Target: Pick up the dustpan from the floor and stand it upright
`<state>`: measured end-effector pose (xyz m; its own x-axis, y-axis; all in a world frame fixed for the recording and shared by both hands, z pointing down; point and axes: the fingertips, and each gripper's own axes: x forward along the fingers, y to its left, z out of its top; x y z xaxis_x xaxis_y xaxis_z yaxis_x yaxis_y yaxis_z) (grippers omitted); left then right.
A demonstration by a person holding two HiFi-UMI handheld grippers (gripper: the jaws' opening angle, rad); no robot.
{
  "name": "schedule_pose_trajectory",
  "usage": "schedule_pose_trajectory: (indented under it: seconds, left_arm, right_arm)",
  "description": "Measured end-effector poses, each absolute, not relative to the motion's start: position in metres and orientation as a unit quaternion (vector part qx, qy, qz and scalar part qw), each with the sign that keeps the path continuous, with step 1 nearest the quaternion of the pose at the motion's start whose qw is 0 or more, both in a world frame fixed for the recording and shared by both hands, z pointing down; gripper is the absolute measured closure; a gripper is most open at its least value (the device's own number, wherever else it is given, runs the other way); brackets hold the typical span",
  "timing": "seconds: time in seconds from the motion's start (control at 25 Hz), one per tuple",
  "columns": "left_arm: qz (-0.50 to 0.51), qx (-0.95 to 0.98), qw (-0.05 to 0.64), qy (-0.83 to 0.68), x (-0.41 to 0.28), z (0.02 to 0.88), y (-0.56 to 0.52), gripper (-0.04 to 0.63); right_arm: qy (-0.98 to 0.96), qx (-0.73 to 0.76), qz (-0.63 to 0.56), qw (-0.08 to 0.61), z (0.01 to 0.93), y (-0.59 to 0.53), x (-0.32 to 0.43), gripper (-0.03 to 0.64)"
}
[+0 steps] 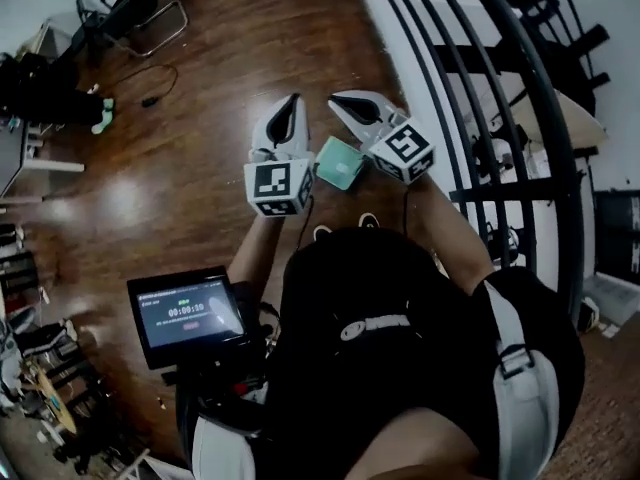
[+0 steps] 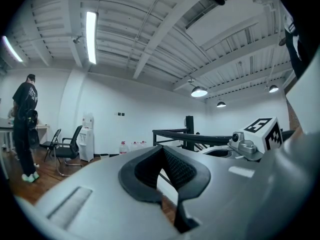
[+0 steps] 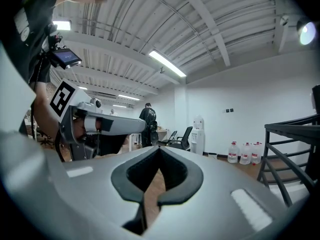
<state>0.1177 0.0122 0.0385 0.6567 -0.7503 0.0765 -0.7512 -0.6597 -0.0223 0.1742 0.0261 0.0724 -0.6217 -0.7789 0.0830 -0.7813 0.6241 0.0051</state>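
We hold both grippers out level in front of us, side by side above the brown wooden floor (image 1: 230, 68). The left gripper (image 1: 291, 108) has its claw pressed together: in the left gripper view the black pads (image 2: 180, 166) meet at the tip, with only the room behind them. The right gripper (image 1: 345, 103) is likewise pressed together with nothing in its claw; its pads (image 3: 177, 171) join at the far end over bare floor.

Between the two marker cubes, in the head view, sits a pale green squarish thing (image 1: 340, 163), partly covered by the left gripper's cube (image 1: 278, 188) and just beside the right gripper's cube (image 1: 405, 150). It may be the dustpan, but we cannot tell for sure, nor whether it lies flat. Neither claw is on it.

A small screen (image 1: 190, 313) with a timer display hangs at our left side. A black railing (image 1: 480, 78) curves along our right, and a dark office chair (image 1: 140, 8) stands far off at the top left.

Across the room we see a white water dispenser (image 2: 87, 136), a row of water bottles (image 3: 245, 153) against the white wall, and a person in dark clothes (image 2: 25, 126) standing well apart from us — back turned.
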Motion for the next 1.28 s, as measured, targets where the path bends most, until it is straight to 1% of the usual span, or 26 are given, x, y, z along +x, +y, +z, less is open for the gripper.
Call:
schedule_pose_trajectory:
  seconds: [0.12, 0.24, 0.56, 0.76, 1.28]
  left_arm:
    - [0.052, 0.911, -0.004, -0.408, 0.132, 0.016, 0.008, 0.575]
    - [0.039, 0.913, 0.001, -0.405, 0.124, -0.008, 0.006, 0.577]
    - [0.015, 0.908, 0.022, -0.419, 0.115, -0.01, 0.003, 0.575]
    - [0.013, 0.903, 0.02, -0.428, 0.107, -0.013, -0.001, 0.575]
    - [0.021, 0.903, 0.016, -0.429, 0.102, -0.006, -0.001, 0.577]
  right_arm:
    - [-0.897, 0.439, 0.019, 0.038, 0.06, 0.026, 0.188, 0.615]
    - [-0.899, 0.436, 0.017, 0.046, 0.041, 0.024, 0.178, 0.615]
    - [-0.903, 0.427, 0.01, 0.041, 0.037, 0.015, 0.169, 0.614]
    - [-0.9, 0.435, 0.01, 0.031, 0.032, 0.01, 0.166, 0.614]
    - [-0.892, 0.451, 0.008, 0.037, 0.031, 0.006, 0.16, 0.615]
